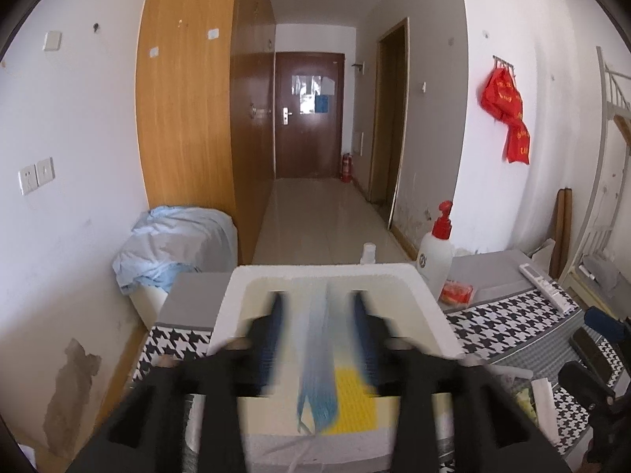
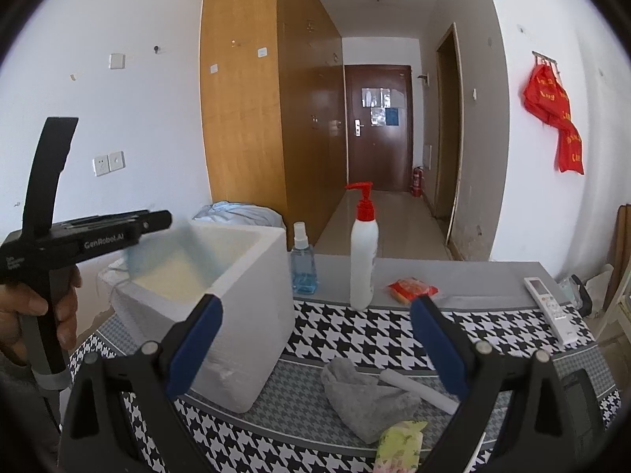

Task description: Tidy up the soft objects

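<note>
My left gripper (image 1: 317, 299) hovers over the open white foam box (image 1: 327, 272), jaws apart. A blurred blue mesh cloth (image 1: 319, 374) hangs between the fingers with a gap on both sides, over a yellow item (image 1: 355, 398) lying in the box. The right wrist view shows the left gripper (image 2: 157, 220) in a person's hand at the box (image 2: 252, 295) rim, the blue cloth (image 2: 157, 256) smeared below its tips. My right gripper (image 2: 317, 307) stands open above the houndstooth table. A grey cloth (image 2: 366, 398) and a green tissue pack (image 2: 398, 445) lie under it.
A white pump bottle (image 2: 363, 252), a blue spray bottle (image 2: 303, 268), a red packet (image 2: 412, 287) and a remote (image 2: 550, 307) stand along the table's far side. A white roll (image 2: 418, 390) lies beside the grey cloth. A bin heaped with pale blue fabric (image 1: 177, 244) sits by the wall.
</note>
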A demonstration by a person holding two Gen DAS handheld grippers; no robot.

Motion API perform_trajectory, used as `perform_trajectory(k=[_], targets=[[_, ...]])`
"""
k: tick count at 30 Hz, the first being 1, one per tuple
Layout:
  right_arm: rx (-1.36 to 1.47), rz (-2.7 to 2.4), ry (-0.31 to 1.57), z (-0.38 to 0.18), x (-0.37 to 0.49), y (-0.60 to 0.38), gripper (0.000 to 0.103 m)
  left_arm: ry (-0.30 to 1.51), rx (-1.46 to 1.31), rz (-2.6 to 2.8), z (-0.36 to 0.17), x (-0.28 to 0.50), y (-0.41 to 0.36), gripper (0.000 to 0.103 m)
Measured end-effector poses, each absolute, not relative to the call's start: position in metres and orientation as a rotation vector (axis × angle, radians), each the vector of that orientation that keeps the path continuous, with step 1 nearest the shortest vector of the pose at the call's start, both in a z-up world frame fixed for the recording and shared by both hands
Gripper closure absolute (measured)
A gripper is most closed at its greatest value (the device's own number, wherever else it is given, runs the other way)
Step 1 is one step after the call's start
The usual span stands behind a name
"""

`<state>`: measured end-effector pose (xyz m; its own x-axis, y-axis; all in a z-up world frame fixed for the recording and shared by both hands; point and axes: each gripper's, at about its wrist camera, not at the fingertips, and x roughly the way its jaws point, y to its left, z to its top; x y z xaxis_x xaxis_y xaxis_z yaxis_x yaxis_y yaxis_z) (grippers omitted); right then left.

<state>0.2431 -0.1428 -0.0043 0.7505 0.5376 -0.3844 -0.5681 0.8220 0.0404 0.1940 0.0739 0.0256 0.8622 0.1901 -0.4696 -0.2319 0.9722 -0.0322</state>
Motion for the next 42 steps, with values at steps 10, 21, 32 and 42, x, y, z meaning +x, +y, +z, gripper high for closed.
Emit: perform_trajectory(k=[10,21,32,42], targets=[[-0.079,0.615,0.382,-0.004,0.242,-0.146,0.005,0.397,-0.063,0.263,0.037,0.177,0.062,0.003],[-0.077,0.624,0.364,0.001,0.230,-0.155,0.005,0.352,-0.066,0.220,0.043,0.151,0.046,0.001],[-0.057,0.610,0.343,0.006,0.220,-0.179,0.005,0.316,-0.032,0.162,0.045,0.139,0.014,0.001],[-0.019,0.552,0.346,0.007,0.207,-0.203,0.005,0.318,-0.025,0.080,0.031,0.126,-0.008,0.001]])
